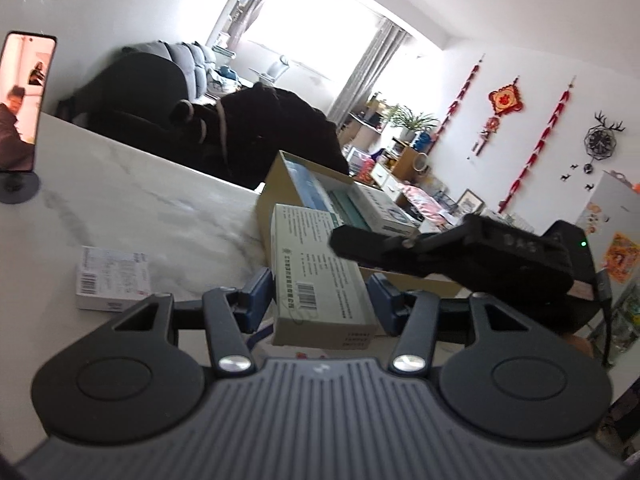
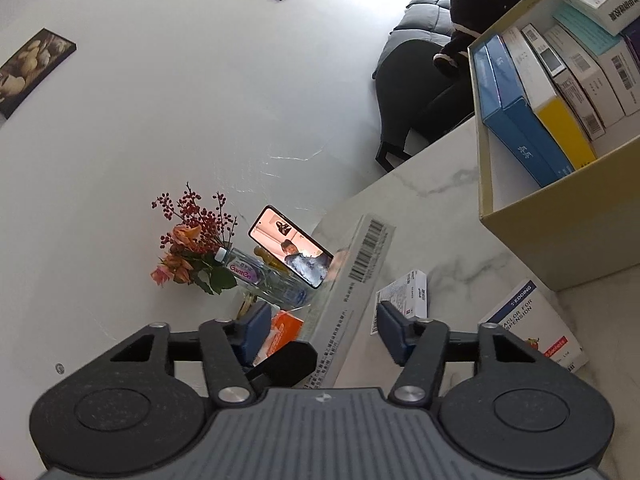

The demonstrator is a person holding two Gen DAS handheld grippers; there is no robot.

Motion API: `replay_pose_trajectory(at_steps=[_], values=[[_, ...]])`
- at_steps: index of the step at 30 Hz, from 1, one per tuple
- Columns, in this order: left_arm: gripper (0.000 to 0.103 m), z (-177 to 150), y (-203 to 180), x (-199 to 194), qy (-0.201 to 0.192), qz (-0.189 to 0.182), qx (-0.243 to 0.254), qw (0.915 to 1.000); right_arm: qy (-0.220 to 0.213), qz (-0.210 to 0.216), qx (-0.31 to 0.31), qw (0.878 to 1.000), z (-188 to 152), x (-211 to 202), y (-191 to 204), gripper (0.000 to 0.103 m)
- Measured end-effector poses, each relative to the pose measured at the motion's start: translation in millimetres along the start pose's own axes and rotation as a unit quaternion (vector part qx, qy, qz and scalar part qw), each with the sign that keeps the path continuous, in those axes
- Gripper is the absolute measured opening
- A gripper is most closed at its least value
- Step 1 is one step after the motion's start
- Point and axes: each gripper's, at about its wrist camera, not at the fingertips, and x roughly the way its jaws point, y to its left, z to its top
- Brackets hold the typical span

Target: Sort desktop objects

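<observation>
**Both wrist views, sorting at the marble table.** My left gripper (image 1: 322,300) is closed at a middling width on the white-and-green medicine box (image 1: 320,276): both blue pads lie against its long sides and carry it clear of the marble table (image 1: 140,208).

My right gripper (image 2: 325,332) straddles the same box, which the right wrist view shows as a white side with a barcode. Its right pad sits at the box's edge. Its left pad stands apart from the box, with a gap between them, so this claw is half-wide and grips nothing.

The open cardboard carton (image 1: 276,184) stands just beyond the held box, on the far right of the table, with other medicine boxes packed on edge inside it.

A small white box (image 1: 114,276) lies flat on the table, near and to the left in the left wrist view. A phone (image 1: 24,100) on a stand is at the far left. A box with blue lettering (image 2: 528,320) lies near the carton's wall.
</observation>
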Motion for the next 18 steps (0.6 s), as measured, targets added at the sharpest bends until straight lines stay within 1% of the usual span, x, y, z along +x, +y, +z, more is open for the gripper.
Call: replay_pose_trajectory(at_steps=[6, 9, 10, 14, 18], values=[[0.051, 0.4, -4.3, 8.9, 0.010, -0.008, 0.011, 0.9999, -0.003, 0.003, 0.011, 1.000, 2.8, -3.6, -5.1, 0.044], [0.050, 0.1, -5.6, 12.5, 0.016, -0.009, 0.017, 0.9997, -0.005, 0.005, 0.013, 1.000, 4.5, -6.8, -7.3, 0.026], [0.050, 0.3, -5.6, 13.6, 0.018, -0.009, 0.017, 0.9997, -0.006, 0.005, 0.013, 1.000, 5.3, -8.0, -8.0, 0.025], [0.051, 1.2, -4.1, 16.0, 0.025, -0.011, 0.016, 0.9995, -0.010, -0.002, 0.012, 1.000, 6.4, -9.4, -9.6, 0.024], [0.052, 1.2, -0.4, 19.0, 0.035, -0.023, 0.006, 0.9991, -0.015, -0.010, 0.010, 1.000, 6.7, -9.0, -11.1, 0.022]])
